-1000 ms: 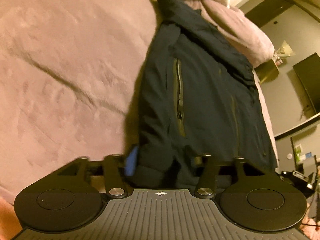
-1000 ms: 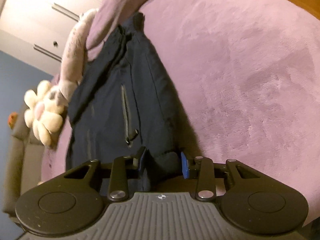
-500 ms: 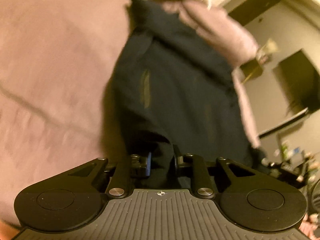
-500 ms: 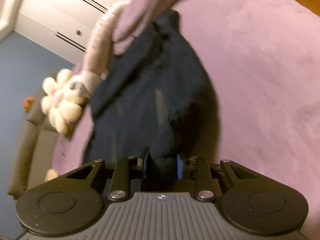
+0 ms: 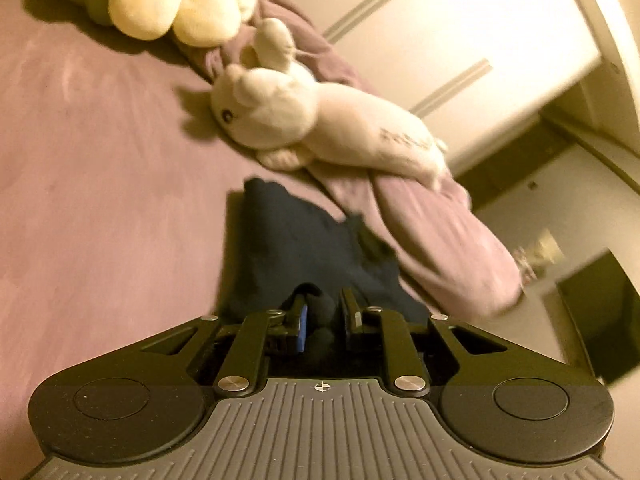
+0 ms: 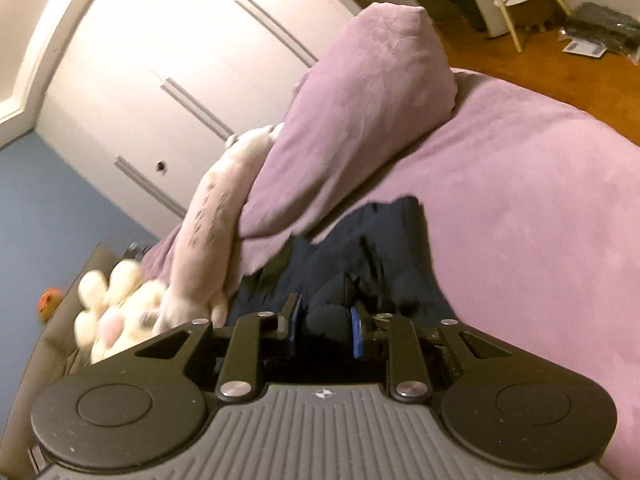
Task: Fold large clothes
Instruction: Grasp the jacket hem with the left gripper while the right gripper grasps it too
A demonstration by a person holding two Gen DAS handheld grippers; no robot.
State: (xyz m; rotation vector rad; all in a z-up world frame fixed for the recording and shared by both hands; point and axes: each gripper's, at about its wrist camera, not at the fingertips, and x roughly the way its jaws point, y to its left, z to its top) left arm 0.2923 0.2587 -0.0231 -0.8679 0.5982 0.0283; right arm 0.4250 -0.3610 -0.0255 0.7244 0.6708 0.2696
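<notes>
A dark navy jacket lies lengthwise on the purple bed cover, its far end by a pillow. My left gripper holds a bunched fold of the near hem between its blue pads, its jaws still closing on the cloth. In the right wrist view the same jacket runs away from my right gripper, which is shut on another lump of the hem. Both held corners are lifted off the bed and drawn toward the jacket's far end.
A white plush rabbit and a purple pillow lie just past the jacket's far end. A cream flower plush sits further back. White wardrobe doors stand behind; a wooden floor shows beyond the bed edge.
Both grippers closed on the jacket's near hem, then rose and moved toward the pillow with it. Much less of the jacket shows ahead; the plush rabbit and wardrobe have come into view.
</notes>
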